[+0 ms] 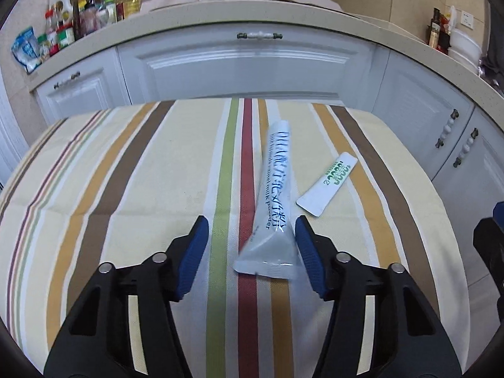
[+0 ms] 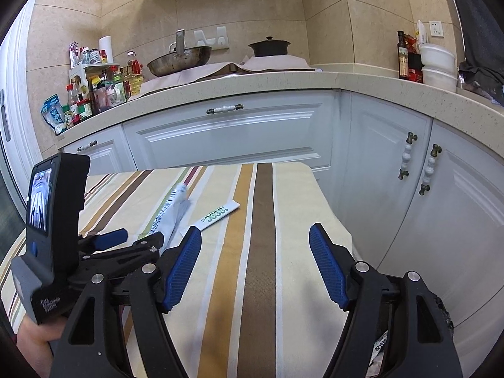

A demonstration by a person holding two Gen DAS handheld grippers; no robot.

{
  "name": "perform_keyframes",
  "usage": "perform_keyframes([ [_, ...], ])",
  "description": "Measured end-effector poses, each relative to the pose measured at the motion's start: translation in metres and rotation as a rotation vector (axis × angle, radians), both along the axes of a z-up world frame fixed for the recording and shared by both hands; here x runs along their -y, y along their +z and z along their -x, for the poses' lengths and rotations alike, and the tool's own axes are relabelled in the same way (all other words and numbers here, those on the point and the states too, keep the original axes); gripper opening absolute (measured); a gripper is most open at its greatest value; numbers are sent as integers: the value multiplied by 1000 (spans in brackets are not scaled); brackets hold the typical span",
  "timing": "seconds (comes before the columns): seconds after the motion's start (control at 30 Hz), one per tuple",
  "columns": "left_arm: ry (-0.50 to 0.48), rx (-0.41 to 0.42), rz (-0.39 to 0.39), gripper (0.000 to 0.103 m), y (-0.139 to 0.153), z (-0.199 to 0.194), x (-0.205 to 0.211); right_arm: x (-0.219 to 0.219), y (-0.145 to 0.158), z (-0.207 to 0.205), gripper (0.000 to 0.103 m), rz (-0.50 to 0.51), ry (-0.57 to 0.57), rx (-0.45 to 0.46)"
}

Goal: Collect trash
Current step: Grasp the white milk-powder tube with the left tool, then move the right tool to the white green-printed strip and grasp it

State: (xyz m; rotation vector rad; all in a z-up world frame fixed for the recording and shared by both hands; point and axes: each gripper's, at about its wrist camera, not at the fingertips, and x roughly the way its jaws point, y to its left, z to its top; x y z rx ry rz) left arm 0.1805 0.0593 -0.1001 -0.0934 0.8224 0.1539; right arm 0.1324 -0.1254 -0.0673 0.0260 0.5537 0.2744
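Kitchen counter (image 2: 283, 78): runs along the far side and bends round to the right, over white cabinet doors (image 2: 226, 132).
Striped tablecloth (image 1: 141, 173): covers the table in the near ground, its stripes running from near to far.
Wok (image 2: 179, 60): far on the counter, a dark lidded pot (image 2: 269, 47) to its right, bottles (image 2: 97, 85) crowded at the far left.
Left gripper (image 1: 252, 225): released — blue pads spread wide, the long sachet's near end lying between them, close against the right pad; contact cannot be told.
Right gripper (image 2: 255, 233): released as well, fingers wide apart over the brown stripe, grasping nothing.
Long white sachet (image 1: 275, 195): on the cloth along the red stripe, blue print, far end pointing away.
Small white packet (image 1: 329, 182): green print, flat on the cloth just right of the long sachet — apart from both grippers.
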Motion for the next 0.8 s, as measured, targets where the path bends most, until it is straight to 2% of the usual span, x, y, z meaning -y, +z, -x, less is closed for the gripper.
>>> perform_keyframes([
  [0.07, -12, -17, 17, 40, -3, -3, -1, -2, -2, -2, 69, -4, 5, -7],
  [0.13, -24, -27, 30, 37, -5, -5, -1, -4, -3, -4, 69, -7, 10, -13],
  [0.3, -38, -4, 46, 35, -4, -1, -2, -10, -5, -6, 70, -1, 21, -23],
  [0.47, -31, 34, 10, 34, 3, 7, -7, -18, -6, -7, 70, 5, 30, -30],
  [0.67, 22, 53, 13, 34, 9, 21, -37, -36, -7, -12, 70, 18, 50, -37],
  [0.8, 68, 75, -22, 34, 14, 31, -62, -53, -13, -20, 70, 32, 65, -60],
])
